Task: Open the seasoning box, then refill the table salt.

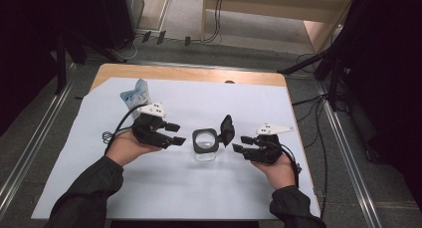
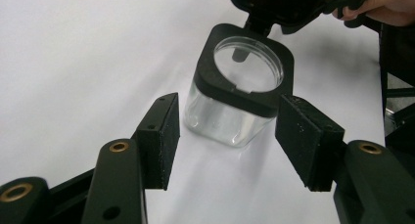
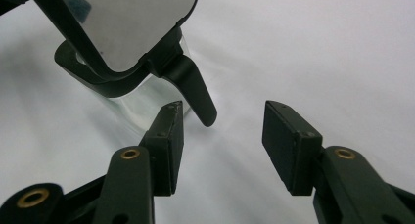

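A small clear glass jar [image 1: 205,144] with a black square collar stands on the white sheet [image 1: 149,188] at mid-table. Its hinged lid [image 1: 227,130] is swung up and open toward the right. My left gripper [image 1: 178,134] sits just left of the jar and is open. In the left gripper view the jar [image 2: 240,87] stands just ahead of the left gripper [image 2: 230,106], between its spread fingers, and the pads do not press on it. My right gripper [image 1: 238,143] is open just right of the lid. In the right gripper view the lid's clasp [image 3: 195,92] hangs just beyond the left finger of the right gripper [image 3: 222,111], which holds nothing.
A blue and white packet [image 1: 135,94] lies at the sheet's back left, behind my left hand. The wooden table edge [image 1: 189,73] shows past the sheet. Stand legs and cables [image 1: 308,63] cross the floor at the back right.
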Demonstrator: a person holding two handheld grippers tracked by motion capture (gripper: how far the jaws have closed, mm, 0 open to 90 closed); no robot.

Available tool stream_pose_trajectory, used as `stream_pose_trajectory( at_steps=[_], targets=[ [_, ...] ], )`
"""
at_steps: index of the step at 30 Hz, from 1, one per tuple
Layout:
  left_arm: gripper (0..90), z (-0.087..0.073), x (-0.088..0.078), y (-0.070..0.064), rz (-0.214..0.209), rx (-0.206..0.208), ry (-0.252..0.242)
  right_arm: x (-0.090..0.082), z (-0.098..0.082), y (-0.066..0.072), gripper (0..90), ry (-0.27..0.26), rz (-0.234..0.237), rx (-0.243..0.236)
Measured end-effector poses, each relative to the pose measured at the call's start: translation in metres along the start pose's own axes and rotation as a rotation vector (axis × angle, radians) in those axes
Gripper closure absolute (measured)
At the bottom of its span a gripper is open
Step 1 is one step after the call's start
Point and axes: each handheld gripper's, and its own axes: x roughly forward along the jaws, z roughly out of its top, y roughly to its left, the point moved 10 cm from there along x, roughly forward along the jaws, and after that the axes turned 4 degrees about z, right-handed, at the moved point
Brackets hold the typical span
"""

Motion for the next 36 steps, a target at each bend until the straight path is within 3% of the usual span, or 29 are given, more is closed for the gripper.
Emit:
stream_pose_trajectory(
  at_steps=[10,13,22,36],
  targets=[
    [40.2,-0.017,-0.018,0.014,0.071,-0.043,-0.015,-0.003,0.002,-0.007,51.5,-0.001,0.002,-0.012],
    [40.1,-0.024,-0.025,0.02,0.09,-0.065,-0.019,-0.002,0.004,-0.008,51.4,0.006,-0.003,-0.036],
    [39.9,-0.035,-0.039,0.033,0.135,-0.089,-0.018,0.003,0.007,-0.012,51.0,0.007,-0.002,-0.028],
    [39.9,-0.057,-0.07,0.063,0.227,-0.192,-0.052,0.01,0.013,-0.013,50.8,-0.002,0.009,-0.022]
  ],
)
